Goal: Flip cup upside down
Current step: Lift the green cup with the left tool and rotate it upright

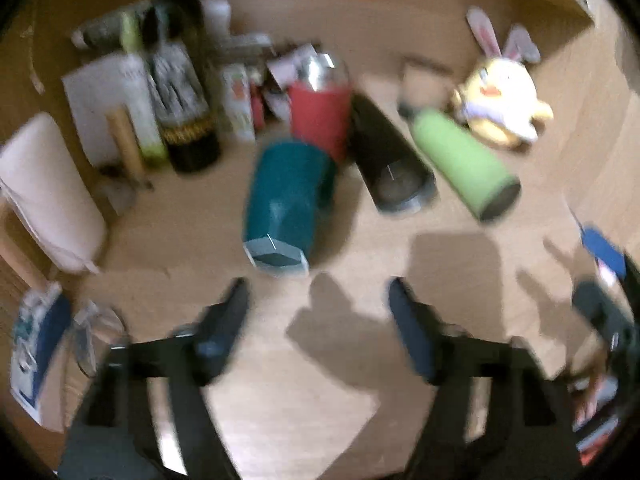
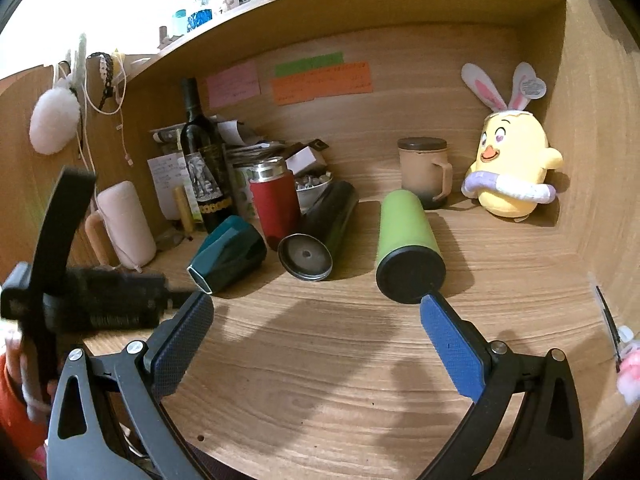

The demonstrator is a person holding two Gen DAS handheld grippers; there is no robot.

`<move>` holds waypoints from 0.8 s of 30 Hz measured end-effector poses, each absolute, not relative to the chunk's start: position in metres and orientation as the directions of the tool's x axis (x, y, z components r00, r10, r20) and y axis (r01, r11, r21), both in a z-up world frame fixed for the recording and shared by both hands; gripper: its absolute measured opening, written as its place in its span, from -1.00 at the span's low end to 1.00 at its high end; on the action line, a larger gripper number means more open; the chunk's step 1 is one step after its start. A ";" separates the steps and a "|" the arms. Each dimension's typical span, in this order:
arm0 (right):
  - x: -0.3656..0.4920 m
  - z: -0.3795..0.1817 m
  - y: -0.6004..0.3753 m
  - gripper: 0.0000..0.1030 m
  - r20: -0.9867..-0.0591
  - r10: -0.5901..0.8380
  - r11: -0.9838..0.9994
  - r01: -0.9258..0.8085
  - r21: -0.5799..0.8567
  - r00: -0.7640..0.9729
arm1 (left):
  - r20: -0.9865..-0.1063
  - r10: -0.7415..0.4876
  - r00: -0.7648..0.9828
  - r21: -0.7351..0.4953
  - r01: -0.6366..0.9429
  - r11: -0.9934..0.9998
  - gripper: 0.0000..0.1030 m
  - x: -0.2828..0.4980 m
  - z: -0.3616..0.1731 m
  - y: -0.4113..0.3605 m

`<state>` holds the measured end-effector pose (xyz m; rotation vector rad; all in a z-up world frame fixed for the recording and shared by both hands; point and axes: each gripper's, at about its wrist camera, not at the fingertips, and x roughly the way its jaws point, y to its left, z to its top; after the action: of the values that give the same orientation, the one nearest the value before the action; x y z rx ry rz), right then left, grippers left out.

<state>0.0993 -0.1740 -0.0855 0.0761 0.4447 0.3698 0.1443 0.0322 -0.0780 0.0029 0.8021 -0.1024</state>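
A teal cup [image 1: 286, 204] lies on its side on the wooden desk [image 1: 320, 360], its end toward me; it also shows in the right wrist view [image 2: 228, 254]. A black cup [image 1: 390, 160] [image 2: 320, 232] and a green cup [image 1: 466, 162] [image 2: 406, 240] also lie on their sides. A red cup [image 1: 320, 108] [image 2: 276, 204] stands upright behind them. My left gripper [image 1: 318, 292] is open and empty, just short of the teal cup. My right gripper [image 2: 316, 304] is open and empty, in front of the green and black cups. The left view is blurred.
A wine bottle [image 2: 202, 160], papers and a pink mug [image 2: 126, 224] crowd the back left. A brown lidded mug [image 2: 424, 172] and a yellow plush chick [image 2: 512, 168] stand at the back right. Shelf walls close the sides. The left gripper's body [image 2: 60, 280] shows at the left.
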 end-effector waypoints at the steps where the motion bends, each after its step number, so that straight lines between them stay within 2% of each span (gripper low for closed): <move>1: 0.098 -0.085 -0.174 1.00 -0.404 0.365 0.931 -0.333 0.150 0.839 | -0.713 -0.080 0.696 -0.026 0.088 0.996 0.47 0.154 -0.075 0.032; 6: 0.098 -0.082 -0.171 1.00 -0.402 0.360 0.933 -0.334 0.137 0.842 | -0.747 -0.044 0.664 0.010 0.077 0.997 0.47 0.215 -0.081 0.032; 12: 0.103 -0.082 -0.173 1.00 -0.414 0.347 0.937 -0.325 0.124 0.842 | -0.797 -0.087 0.598 -0.054 0.072 0.996 0.41 0.255 -0.101 0.041; 18: 0.111 -0.087 -0.177 1.00 -0.423 0.355 0.935 -0.322 0.150 0.834 | -0.787 -0.090 0.611 -0.063 0.064 0.996 0.39 0.245 -0.103 0.040; 24: 0.109 -0.095 -0.174 1.00 -0.436 0.367 0.930 -0.334 0.152 0.822 | -0.783 -0.119 0.610 -0.070 0.103 0.992 0.39 0.204 -0.103 0.022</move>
<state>0.1087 -0.1737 -0.0948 0.0702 0.4782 0.3730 0.2037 0.0220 -0.1032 -0.0184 0.9055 -0.1283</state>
